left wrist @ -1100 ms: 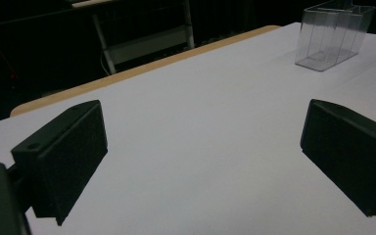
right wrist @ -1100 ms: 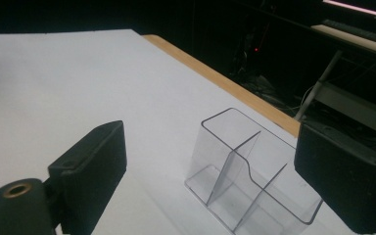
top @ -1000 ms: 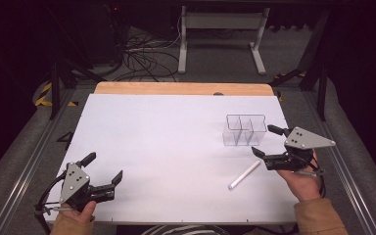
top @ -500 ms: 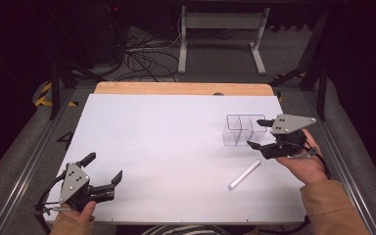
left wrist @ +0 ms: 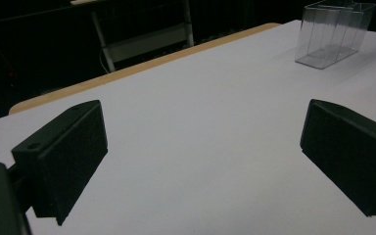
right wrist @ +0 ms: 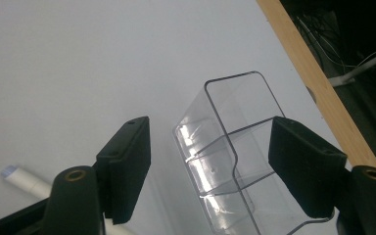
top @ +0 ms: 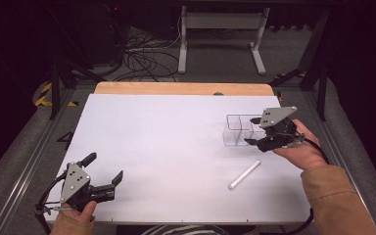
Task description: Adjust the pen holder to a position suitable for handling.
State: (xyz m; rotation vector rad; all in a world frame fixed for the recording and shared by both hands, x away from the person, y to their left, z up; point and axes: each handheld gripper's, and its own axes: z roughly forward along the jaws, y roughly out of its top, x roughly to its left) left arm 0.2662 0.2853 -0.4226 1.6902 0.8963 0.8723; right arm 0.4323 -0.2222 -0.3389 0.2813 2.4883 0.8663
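While the left claw stayed wide and empty at about seven o'clock on the white surface, the right claw had moved. A moment earlier it hung just above the white stick. Now it had gone up toward two o'clock and sat at the clear box. Its jaws had just been closing, and in the right claw view the box stood between them. One pad seemed to rest on the box's near end, but the other pad was still apart from the box's side. So the claw was half wide and did not grip anything yet.

This likely meant the box was the thing to grab first, and the stick would wait.

The box was see-through plastic with thin walls inside that split it into small rooms. It stood upright and looked empty. It sat near the right edge of the surface, with the stick lying flat toward its six o'clock, well apart.
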